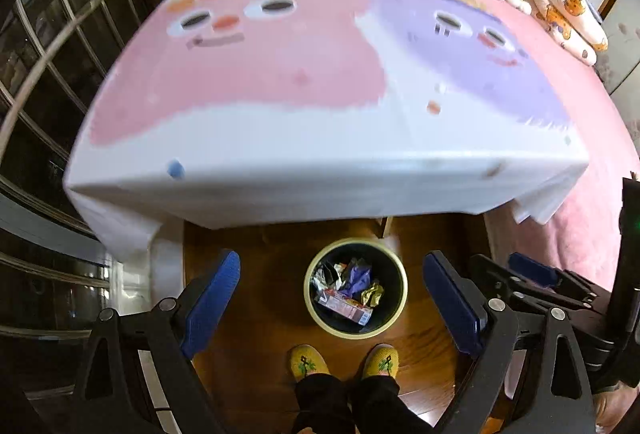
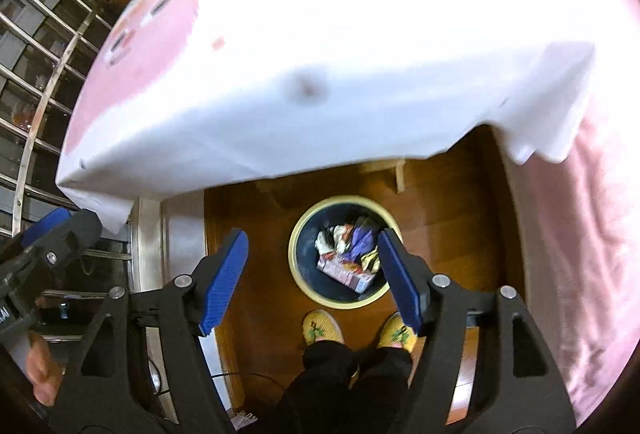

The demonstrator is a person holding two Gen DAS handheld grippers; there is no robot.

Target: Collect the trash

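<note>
Both my left gripper point(image 1: 332, 298) and right gripper point(image 2: 312, 274) gape empty; wrappers point(image 1: 348, 288) heaped in the wastebasket point(image 1: 400, 310) at twelve o'clock of my slippers point(image 1: 308, 362) could spill if nudged.

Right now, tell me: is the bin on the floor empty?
No. The bin holds crumpled wrappers and a flattened carton.

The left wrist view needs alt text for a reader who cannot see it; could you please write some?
Open left gripper with blue pads hangs empty above a round bin on a wooden floor, the bin holding crumpled wrappers. A person's yellow slippers stand just before it. Beyond, a cloth printed with pink and purple cartoon faces covers a raised surface.
</note>
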